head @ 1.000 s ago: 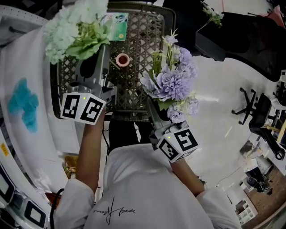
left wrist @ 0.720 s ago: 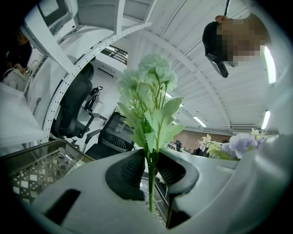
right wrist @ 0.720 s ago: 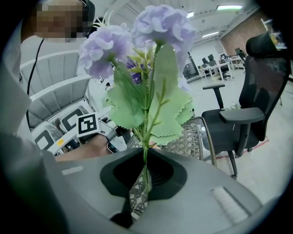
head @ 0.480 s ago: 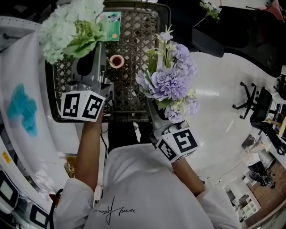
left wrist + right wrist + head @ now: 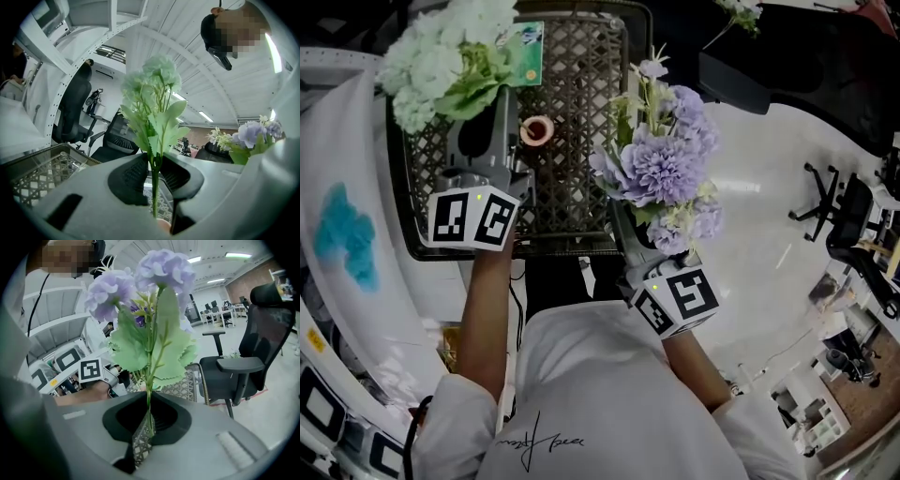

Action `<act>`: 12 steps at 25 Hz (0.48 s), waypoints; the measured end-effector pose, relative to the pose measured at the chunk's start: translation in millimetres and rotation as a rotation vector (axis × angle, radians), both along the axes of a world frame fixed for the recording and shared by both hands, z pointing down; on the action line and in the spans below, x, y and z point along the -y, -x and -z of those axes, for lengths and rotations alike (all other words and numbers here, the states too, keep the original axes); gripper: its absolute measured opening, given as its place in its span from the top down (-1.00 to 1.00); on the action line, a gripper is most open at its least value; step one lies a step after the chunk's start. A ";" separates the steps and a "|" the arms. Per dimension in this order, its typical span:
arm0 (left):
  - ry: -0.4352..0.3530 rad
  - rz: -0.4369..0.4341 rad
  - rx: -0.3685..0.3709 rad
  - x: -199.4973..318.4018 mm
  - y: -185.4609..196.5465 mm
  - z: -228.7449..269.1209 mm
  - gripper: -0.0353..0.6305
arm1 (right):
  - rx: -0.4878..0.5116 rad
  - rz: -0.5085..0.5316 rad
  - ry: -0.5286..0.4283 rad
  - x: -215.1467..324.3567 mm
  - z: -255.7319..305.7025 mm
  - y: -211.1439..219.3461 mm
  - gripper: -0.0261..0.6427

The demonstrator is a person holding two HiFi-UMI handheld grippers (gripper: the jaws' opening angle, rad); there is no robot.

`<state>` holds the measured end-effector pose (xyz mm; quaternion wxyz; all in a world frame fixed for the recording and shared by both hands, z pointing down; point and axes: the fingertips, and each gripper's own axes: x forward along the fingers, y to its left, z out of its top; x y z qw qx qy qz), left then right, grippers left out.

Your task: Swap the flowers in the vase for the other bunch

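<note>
Left tongs (image 5: 153, 174) are closed on the stem of the pale green bunch (image 5: 441, 61), held over the woven tray (image 5: 581, 84). Right tongs (image 5: 147, 420) clamp the purple bunch (image 5: 661, 169) by its stem, at the tray's right edge. We note the small pink vase (image 5: 535, 129) standing on the tray, just right of the left tongs.

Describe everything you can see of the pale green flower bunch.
The pale green bunch looks artificial: rounded whitish-green flower heads above broad toothed leaves on a thin green stem. It stands upright, its stem pinched between the left gripper's jaws, over the wire basket near the small pink vase.
</note>
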<state>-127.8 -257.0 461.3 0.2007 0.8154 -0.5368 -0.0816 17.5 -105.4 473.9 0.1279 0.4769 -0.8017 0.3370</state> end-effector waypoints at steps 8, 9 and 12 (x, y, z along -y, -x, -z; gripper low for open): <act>0.011 0.003 -0.014 -1.4 -4.7 0.1 0.67 | -0.009 -0.011 0.009 -1.6 3.4 -6.3 0.83; 0.013 0.002 -0.015 -1.2 -6.2 -1.8 0.67 | -0.009 -0.011 0.011 -1.4 2.0 -6.8 0.83; 0.017 -0.003 -0.018 -3.8 -8.1 -7.2 0.67 | -0.005 -0.010 0.017 -4.4 -1.8 -4.5 0.83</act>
